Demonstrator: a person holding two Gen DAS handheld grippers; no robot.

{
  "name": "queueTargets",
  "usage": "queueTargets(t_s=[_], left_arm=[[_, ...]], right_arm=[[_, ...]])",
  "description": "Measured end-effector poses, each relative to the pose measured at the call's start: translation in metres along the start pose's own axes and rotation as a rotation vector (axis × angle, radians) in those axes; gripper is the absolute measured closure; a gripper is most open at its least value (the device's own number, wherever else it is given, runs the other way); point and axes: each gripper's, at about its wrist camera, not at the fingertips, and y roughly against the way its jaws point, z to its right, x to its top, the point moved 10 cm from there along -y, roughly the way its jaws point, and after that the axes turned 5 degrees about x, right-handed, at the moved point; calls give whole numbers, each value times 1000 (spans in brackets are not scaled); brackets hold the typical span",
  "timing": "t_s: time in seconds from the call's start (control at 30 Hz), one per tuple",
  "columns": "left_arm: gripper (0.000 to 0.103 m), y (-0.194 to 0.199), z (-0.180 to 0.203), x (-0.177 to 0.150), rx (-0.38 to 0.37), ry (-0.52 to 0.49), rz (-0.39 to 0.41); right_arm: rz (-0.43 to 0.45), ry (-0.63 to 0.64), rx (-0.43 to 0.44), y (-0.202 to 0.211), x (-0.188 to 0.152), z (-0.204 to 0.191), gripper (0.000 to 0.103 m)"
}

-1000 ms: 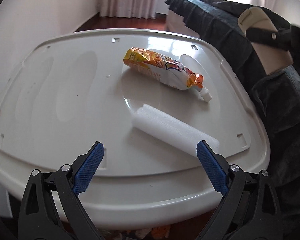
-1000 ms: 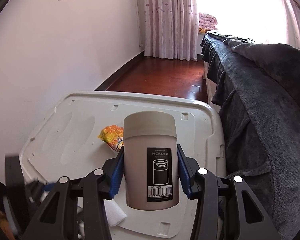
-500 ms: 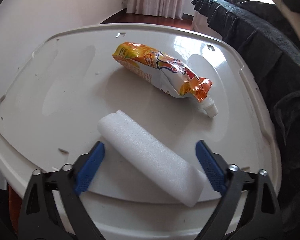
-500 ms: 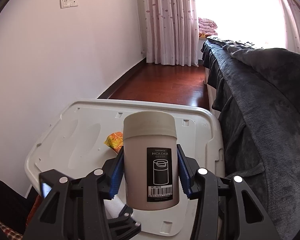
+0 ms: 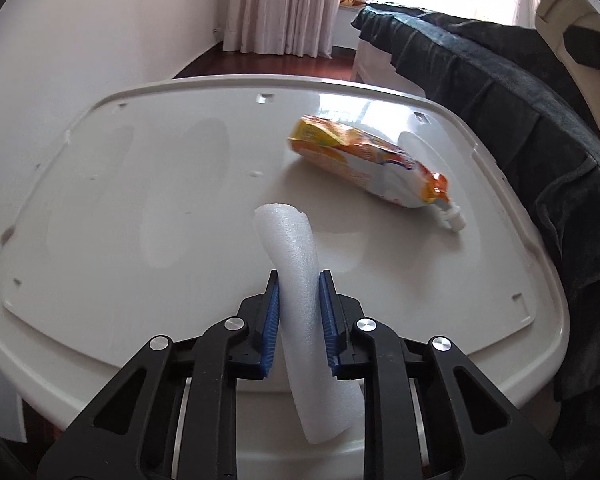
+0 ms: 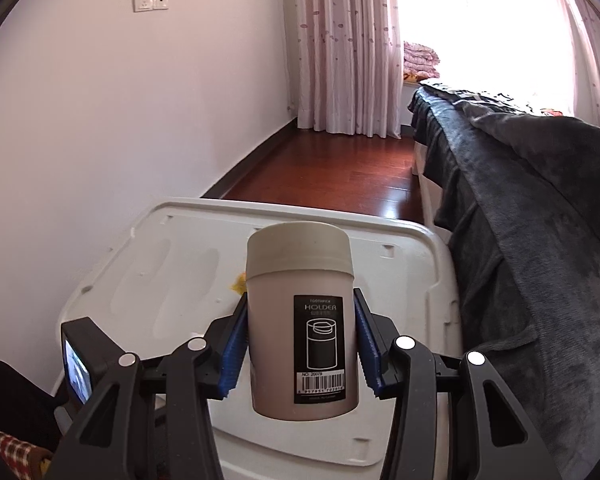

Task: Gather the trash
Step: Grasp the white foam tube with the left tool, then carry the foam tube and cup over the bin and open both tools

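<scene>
One piece of trash gripped, one left lying.
White foam roll [image 5: 302,312] sits pinched between the closed fingers of the left gripper [image 5: 299,320], lifted over the near edge of the white plastic surface [image 5: 100,208]; the orange pouch [image 5: 364,164] lies uncollected further back. The right gripper [image 6: 300,344] clamps a beige toothpick-holder canister [image 6: 302,320], lid on, above the same surface. A dark-covered bed [image 6: 540,216], red wood floor [image 6: 332,176] and pink curtains [image 6: 344,48] surround it.
</scene>
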Motion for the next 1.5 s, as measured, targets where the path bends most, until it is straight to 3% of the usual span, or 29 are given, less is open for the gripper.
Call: queueTargets(t_s=[0.43, 0.7, 0.87, 1.23, 1.5], left_arm=[[85, 87, -97, -14, 29, 26, 102], [85, 136, -127, -61, 45, 3, 127], [85, 140, -136, -94, 43, 22, 95], [85, 136, -132, -139, 31, 12, 31], [80, 134, -122, -150, 26, -16, 11]], right_arm=[[-23, -64, 91, -1, -50, -100, 55], [-84, -105, 26, 24, -141, -151, 55], [-137, -95, -43, 33, -199, -176, 55], [-235, -172, -90, 25, -258, -174, 55], [-260, -150, -111, 17, -270, -174, 55]])
